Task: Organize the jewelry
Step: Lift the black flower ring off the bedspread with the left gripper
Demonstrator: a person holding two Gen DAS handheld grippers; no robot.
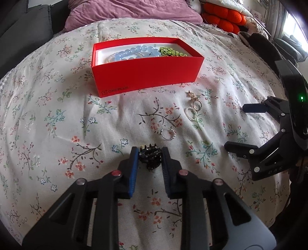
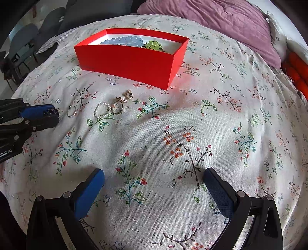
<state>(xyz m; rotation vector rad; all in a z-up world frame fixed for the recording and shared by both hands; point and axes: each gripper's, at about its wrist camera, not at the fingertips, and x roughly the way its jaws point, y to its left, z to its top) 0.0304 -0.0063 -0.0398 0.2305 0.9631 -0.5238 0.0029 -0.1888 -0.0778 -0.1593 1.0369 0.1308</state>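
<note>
Box [image 1: 146, 77]: red outside, white inside. Beads [image 1: 132, 52]: pale blue; second cluster [image 1: 171, 51] yellow-green. Bedspread [image 1: 57, 125]: off-white, printed with red, orange and teal flower sprigs. Pillow [image 1: 125, 11]: mauve. Cushion [image 1: 223, 16]: orange. Claw pads [image 2: 90, 192]: blue on black.

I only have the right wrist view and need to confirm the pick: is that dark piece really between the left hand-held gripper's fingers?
Observer: Yes. The left wrist view shows the black studded piece squeezed between both pads of the left hand-held gripper.
Operator: Anything hidden behind the box wall?
Observer: A thin strand of small pale beads lies left of the blue beads inside the red box.
Operator: Any light on my gripper?
Observer: A green light glows on the right hand-held gripper.
</note>
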